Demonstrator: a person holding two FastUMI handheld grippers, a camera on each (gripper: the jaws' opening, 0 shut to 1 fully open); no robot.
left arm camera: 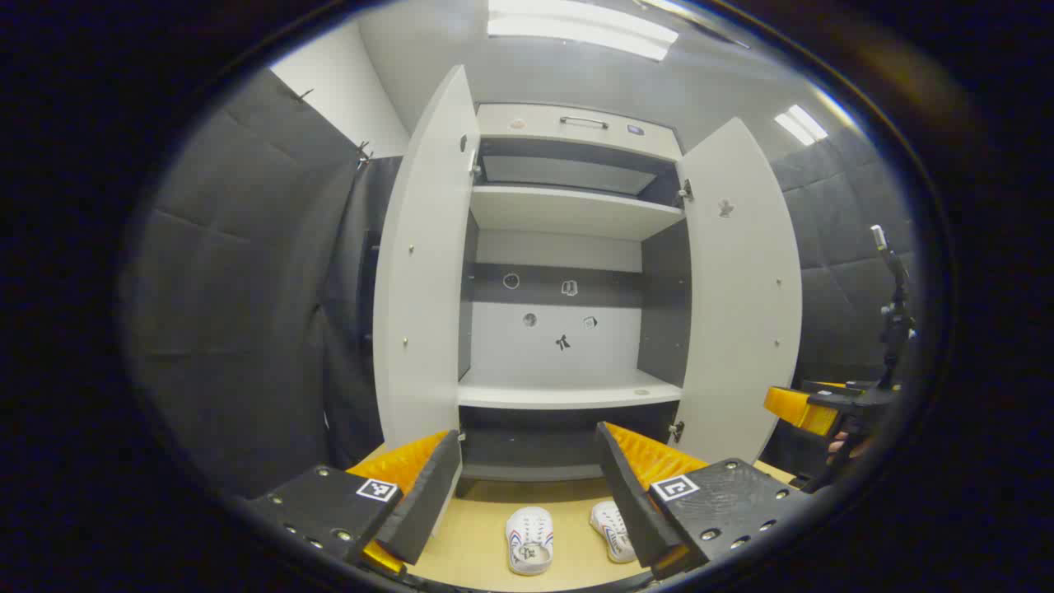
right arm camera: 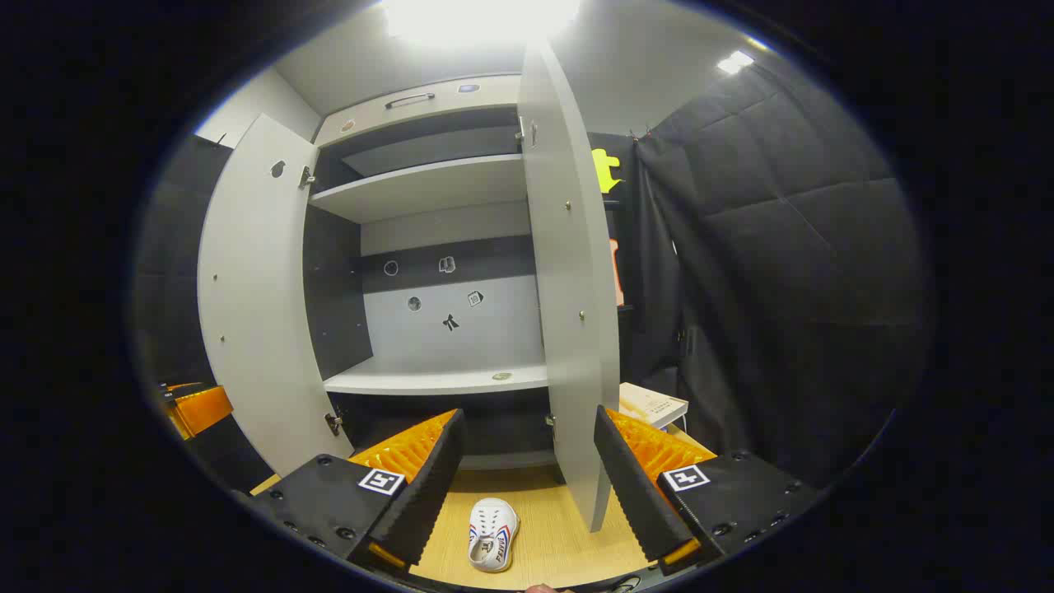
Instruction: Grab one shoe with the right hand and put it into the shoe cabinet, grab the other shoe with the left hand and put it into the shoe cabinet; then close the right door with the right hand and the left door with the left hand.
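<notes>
1. Left gripper: jaws apart, holding nothing. Two white shoes lie on the wooden floor below and ahead of them, one between the jaws, the other against the right jaw's inner side.
2. Right gripper: jaws apart, empty. One shoe lies below, between the jaws.
3. Shoe cabinet: both doors open; left door and right door flank the jaws' path.
4. Risk: the right door's lower edge hangs just beside the right jaw; a careless reach probably knocks it.
5. Risk: shoes lie close together; a wide grasp likely nudges the neighbour.
6. Risk: a shallow pinch on a rim may let a shoe drop before the shelf.
</notes>
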